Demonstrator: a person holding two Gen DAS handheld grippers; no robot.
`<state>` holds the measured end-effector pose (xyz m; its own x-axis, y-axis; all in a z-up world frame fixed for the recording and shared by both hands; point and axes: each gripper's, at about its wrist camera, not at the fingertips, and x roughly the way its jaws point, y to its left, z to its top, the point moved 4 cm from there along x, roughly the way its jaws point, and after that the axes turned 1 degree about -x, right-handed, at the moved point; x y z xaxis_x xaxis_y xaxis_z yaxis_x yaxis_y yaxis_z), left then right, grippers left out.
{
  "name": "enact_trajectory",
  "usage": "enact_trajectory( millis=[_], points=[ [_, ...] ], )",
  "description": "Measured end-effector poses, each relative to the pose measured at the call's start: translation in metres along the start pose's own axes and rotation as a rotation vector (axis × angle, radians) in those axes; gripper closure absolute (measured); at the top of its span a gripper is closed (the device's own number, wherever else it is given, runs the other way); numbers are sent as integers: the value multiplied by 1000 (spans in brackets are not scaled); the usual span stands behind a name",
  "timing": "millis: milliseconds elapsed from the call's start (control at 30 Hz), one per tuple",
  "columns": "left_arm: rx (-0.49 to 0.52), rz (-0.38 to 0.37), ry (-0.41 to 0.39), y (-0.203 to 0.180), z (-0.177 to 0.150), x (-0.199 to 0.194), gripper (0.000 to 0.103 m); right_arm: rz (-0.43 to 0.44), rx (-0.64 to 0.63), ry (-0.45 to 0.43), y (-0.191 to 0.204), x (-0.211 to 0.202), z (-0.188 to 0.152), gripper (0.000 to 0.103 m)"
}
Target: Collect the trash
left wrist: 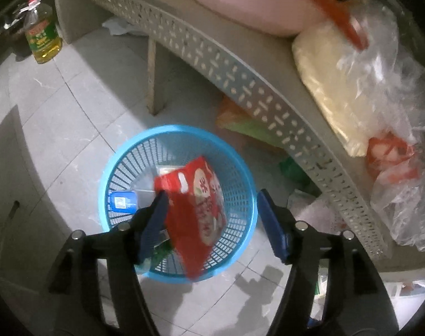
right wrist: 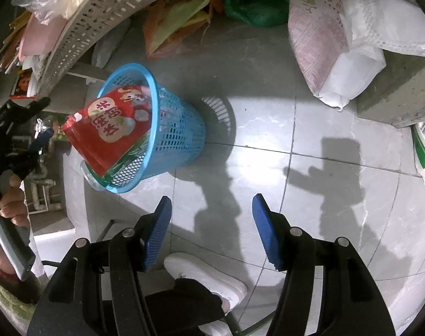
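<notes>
My left tongs (left wrist: 211, 218) stand apart; the red packet (left wrist: 197, 212) between them tilts, long axis down into the blue basket (left wrist: 128, 151). Right tongs (right wrist: 211, 231) apart, empty, over grey floor tiles (right wrist: 310, 128).

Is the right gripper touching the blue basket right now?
Apart. The right wrist view shows the right gripper open over bare floor tile, with a clear stretch of floor between its fingertips and the blue basket.
</notes>
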<state>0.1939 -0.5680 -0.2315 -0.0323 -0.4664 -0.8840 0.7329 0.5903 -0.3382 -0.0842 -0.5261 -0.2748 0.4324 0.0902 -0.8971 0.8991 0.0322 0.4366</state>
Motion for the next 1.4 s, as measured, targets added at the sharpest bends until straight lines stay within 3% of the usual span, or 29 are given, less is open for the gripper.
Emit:
enact_trajectory(
  millis=[167,333,367,567,700,900,967,1033,1133,1267,1400],
  points=[
    [-30,-56,-39,-1,4,-46,39,10,-77,-34,24,-12,0,45],
    [55,-133,-134,-7,-15,-144,35,17,-225,-114,64,-41,-3,44],
    [82,-119,-167,-4,-26,-171,30,19,-256,-132,72,-48,-5,44],
    [120,-69,-296,23,-95,-272,18,29,-550,-312,138,-109,-36,24],
    [30,34,-367,57,-148,-315,12,34,-718,-429,177,-147,-72,11],
    [-126,210,-427,95,-210,-348,11,36,-918,-564,224,-192,-127,7],
    [-139,274,-460,102,-224,-357,11,41,-998,-609,240,-206,-148,7],
    [-138,383,-501,104,-235,-369,11,56,-1058,-646,254,-218,-167,7],
    [-119,514,-576,100,-247,-383,11,46,-1085,-689,264,-233,-191,7],
    [-147,528,-546,100,-262,-387,11,42,-1065,-699,265,-238,-213,7],
    [-184,529,-454,109,-282,-380,11,-53,-1052,-700,257,-230,-224,7]
  ],
)
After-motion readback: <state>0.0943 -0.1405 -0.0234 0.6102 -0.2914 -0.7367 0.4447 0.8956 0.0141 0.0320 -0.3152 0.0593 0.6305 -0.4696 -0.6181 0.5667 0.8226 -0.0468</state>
